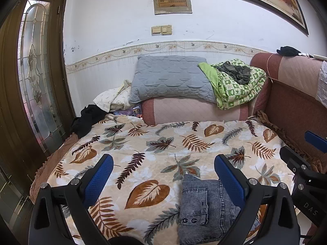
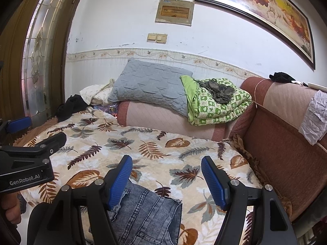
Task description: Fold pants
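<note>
Grey-blue denim pants [image 1: 202, 210] lie folded into a compact bundle on the leaf-patterned blanket [image 1: 163, 143] near its front edge; they also show in the right wrist view [image 2: 147, 214]. My left gripper [image 1: 163, 175] is open and empty, above the blanket, with its right finger over the pants' right part. My right gripper [image 2: 166, 179] is open and empty, held just above the pants, its left finger over them. Each gripper shows at the edge of the other's view, the right one [image 1: 306, 163] and the left one [image 2: 30, 143].
A grey pillow [image 1: 169, 77] and a green patterned quilt [image 1: 235, 83] lie on a pink bolster at the back. The sofa's red backrest [image 1: 290, 94] runs along the right. Black clothing [image 1: 85, 120] lies at the blanket's far left, by a wooden glass door [image 1: 34, 71].
</note>
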`<state>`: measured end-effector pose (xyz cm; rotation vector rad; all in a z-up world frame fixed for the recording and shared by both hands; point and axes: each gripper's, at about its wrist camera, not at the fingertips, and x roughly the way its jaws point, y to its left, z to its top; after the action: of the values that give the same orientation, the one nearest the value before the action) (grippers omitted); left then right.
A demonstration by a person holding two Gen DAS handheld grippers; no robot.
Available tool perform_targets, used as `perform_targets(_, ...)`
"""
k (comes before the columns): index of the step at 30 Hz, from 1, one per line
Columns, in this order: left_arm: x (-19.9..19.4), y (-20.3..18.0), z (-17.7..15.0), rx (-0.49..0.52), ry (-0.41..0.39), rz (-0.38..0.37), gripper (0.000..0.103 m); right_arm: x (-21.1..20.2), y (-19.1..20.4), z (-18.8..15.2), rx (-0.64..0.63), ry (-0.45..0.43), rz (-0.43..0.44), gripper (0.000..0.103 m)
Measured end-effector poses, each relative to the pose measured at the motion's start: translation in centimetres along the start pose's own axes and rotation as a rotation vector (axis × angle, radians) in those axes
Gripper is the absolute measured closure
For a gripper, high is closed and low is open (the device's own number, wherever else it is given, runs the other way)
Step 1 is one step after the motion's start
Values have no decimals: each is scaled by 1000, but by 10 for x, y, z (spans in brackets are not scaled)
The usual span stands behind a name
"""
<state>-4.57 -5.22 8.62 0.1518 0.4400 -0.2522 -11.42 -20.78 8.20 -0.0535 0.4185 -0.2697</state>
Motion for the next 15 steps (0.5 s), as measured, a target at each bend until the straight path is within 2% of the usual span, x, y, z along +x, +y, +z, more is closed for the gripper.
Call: perform_targets(15,1,-2,-1,2,5,-11,4,3,0,-2,0,4,0,29)
